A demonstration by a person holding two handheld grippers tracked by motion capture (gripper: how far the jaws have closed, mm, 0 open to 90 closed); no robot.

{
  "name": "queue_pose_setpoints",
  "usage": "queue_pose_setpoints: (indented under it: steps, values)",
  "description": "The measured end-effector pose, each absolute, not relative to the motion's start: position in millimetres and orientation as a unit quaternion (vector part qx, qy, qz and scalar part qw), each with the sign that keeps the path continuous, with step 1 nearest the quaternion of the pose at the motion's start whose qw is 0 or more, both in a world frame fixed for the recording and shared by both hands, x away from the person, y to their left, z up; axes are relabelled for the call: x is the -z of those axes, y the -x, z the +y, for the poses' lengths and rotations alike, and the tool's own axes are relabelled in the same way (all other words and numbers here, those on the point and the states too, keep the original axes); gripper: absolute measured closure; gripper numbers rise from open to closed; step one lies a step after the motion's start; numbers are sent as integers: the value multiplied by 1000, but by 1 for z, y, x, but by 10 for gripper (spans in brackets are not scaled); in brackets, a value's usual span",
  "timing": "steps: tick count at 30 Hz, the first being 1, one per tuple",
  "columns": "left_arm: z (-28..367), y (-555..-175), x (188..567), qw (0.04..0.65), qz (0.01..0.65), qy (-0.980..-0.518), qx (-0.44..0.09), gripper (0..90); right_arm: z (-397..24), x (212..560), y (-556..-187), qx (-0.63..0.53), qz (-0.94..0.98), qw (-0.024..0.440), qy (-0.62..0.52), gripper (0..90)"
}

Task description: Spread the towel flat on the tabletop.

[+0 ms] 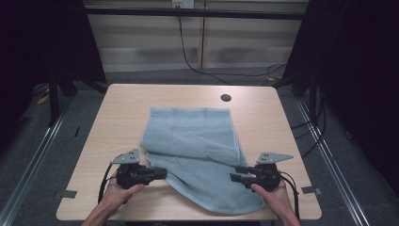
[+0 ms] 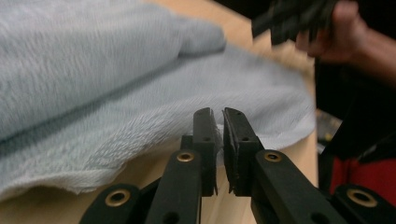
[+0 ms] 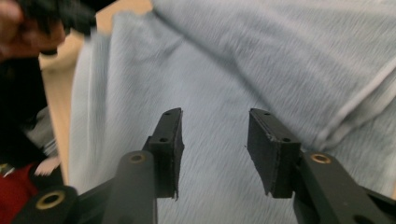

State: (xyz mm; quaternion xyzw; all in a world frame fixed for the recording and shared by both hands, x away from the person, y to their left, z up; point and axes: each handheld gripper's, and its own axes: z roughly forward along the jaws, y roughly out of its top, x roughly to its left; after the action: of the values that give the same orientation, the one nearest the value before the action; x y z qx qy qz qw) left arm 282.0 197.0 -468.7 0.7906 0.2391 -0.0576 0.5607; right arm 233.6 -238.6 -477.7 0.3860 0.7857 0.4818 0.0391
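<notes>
Blue towel [image 1: 197, 150] lies half-folded mid-frame on the surface [image 1: 117, 108]. Left tool [image 2: 219, 126] is pinched tight on just its thin lower-left hem, so the hem could slip out on lifting. Right tool [image 3: 215, 140] gapes over the cloth, gripping nothing; uneven pull may bunch the fold.

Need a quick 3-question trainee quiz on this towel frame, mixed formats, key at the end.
1. True or false: the left gripper is shut on the edge of the towel.
2. Multiple choice: the right gripper is A) shut on the towel, B) open over the towel, C) open over bare table.
3. Fill in: the dark round hole in the table lies beyond the towel's far ___ corner, in the high view.

Key
1. True; its jaws pinch the edge.
2. B; jaws apart with towel behind them.
3. right.
</notes>
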Motion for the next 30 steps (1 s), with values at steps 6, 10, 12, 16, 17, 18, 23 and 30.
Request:
queue_pose_setpoints:
  steps: [6, 10, 12, 16, 17, 18, 23, 30]
  values:
    - [208, -286, 456, 587, 255, -767, 47, 841, -245, 490, -223, -439, 806, 40, -395, 436]
    - [216, -288, 455, 593, 266, -759, 49, 841, -249, 490, -227, -441, 802, 52, -399, 422]
    - [218, -287, 456, 590, 264, -761, 49, 841, -245, 496, -231, -424, 811, 56, -400, 417]
    - [222, -288, 461, 588, 277, -758, 50, 841, -236, 503, -231, -405, 825, 78, -385, 422]
    - [223, -288, 461, 590, 279, -756, 51, 841, -230, 504, -228, -389, 837, 111, -369, 460]
    - [224, -288, 460, 594, 279, -753, 51, 841, -230, 504, -228, -389, 837, 111, -369, 460]
    - [225, -288, 458, 597, 281, -750, 48, 841, -226, 505, -227, -382, 840, 144, -357, 723]
    - [228, -287, 447, 613, 277, -739, 39, 842, -232, 498, -237, -426, 814, 76, -387, 866]
